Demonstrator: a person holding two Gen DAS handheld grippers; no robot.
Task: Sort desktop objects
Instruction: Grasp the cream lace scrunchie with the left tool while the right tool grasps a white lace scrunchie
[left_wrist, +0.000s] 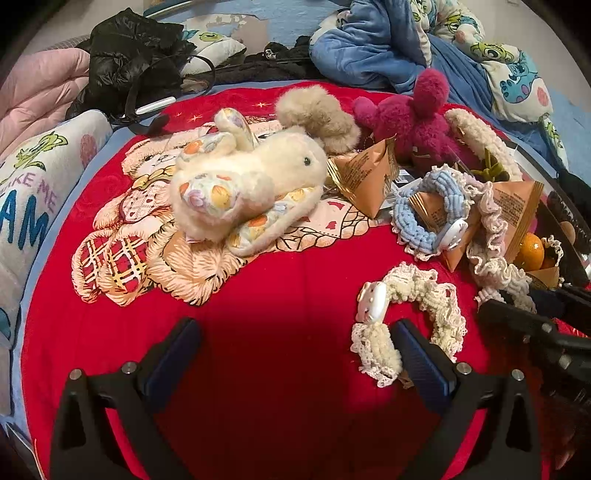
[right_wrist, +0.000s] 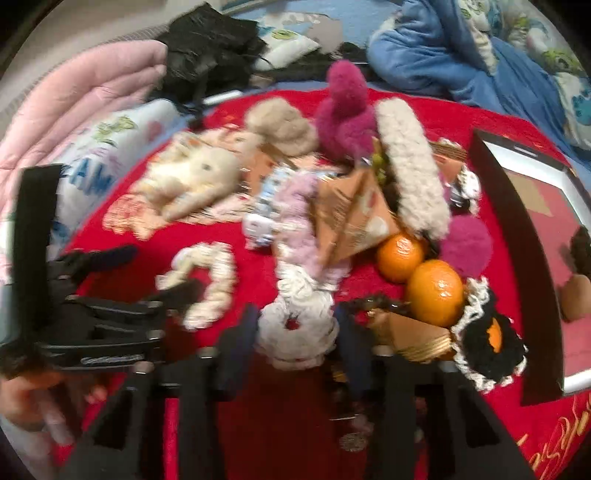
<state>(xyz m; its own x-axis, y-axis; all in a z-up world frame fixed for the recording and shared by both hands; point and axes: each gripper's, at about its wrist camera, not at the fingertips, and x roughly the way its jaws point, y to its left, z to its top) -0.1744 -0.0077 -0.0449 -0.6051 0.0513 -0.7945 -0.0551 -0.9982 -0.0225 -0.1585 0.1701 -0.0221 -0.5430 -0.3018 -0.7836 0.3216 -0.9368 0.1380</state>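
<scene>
A pile of small items lies on a red blanket (left_wrist: 258, 295): a cream plush rabbit (left_wrist: 243, 184), a magenta plush (left_wrist: 410, 114), orange triangular packets (left_wrist: 364, 173), a blue scrunchie (left_wrist: 428, 214), and two oranges (right_wrist: 417, 273). My left gripper (left_wrist: 295, 354) is open and low over the blanket; its right finger touches a cream lace scrunchie (left_wrist: 413, 314). My right gripper (right_wrist: 295, 339) is blurred, with its fingers on either side of a white lace scrunchie (right_wrist: 299, 328); whether they press it I cannot tell. The left gripper also shows in the right wrist view (right_wrist: 147, 273).
A dark-framed tray (right_wrist: 509, 236) lies at the right of the pile. A pink quilt (right_wrist: 74, 103), a black jacket (left_wrist: 136, 55), a printed pillow (left_wrist: 33, 177) and blue bedding (left_wrist: 388, 48) surround the blanket. A black-and-white crocheted piece (right_wrist: 487, 343) lies by the oranges.
</scene>
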